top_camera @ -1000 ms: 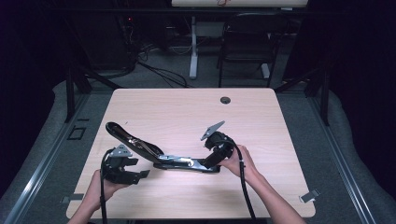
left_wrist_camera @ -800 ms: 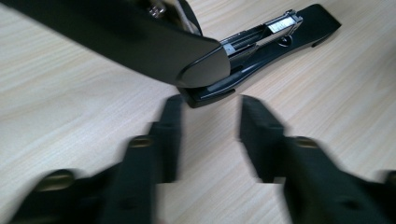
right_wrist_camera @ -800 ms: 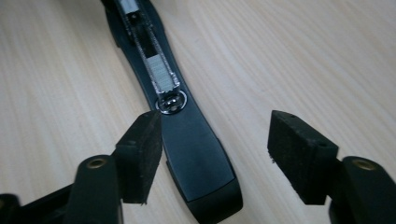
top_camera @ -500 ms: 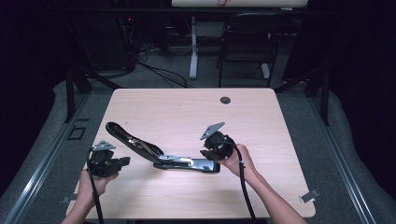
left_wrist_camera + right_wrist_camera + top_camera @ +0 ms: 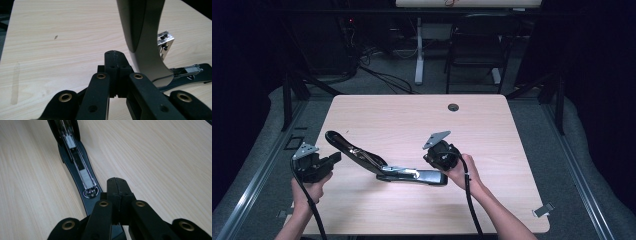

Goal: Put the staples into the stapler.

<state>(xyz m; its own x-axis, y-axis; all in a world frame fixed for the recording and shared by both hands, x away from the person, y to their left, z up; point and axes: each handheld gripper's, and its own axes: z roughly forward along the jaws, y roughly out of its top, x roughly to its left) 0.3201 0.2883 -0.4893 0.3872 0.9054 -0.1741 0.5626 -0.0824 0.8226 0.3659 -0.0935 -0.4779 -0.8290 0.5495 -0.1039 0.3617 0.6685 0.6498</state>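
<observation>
A long black and silver stapler (image 5: 412, 175) lies swung open on the wooden table (image 5: 412, 120), its upper arm (image 5: 354, 149) rising to the left. My left gripper (image 5: 336, 157) is held left of that arm, apart from it, shut with nothing between its jaws. In the left gripper view the shut tips (image 5: 115, 53) point at the table, with the grey stapler arm (image 5: 145, 37) standing just beyond on the right. My right gripper (image 5: 432, 162) hovers over the base's right end. Its jaws (image 5: 117, 180) have just been closing and are shut and empty above the staple channel (image 5: 80, 170).
A round cable hole (image 5: 453, 107) sits near the table's far edge. Beyond the table stand a chair (image 5: 474, 50) and a white desk leg (image 5: 419, 55) amid floor cables. A small clip (image 5: 543, 210) lies on the floor at the right.
My left gripper drew back to the left, away from the stapler arm, and closed its jaws. The right gripper's jaws closed while that hand stayed put. The stapler has not moved.
</observation>
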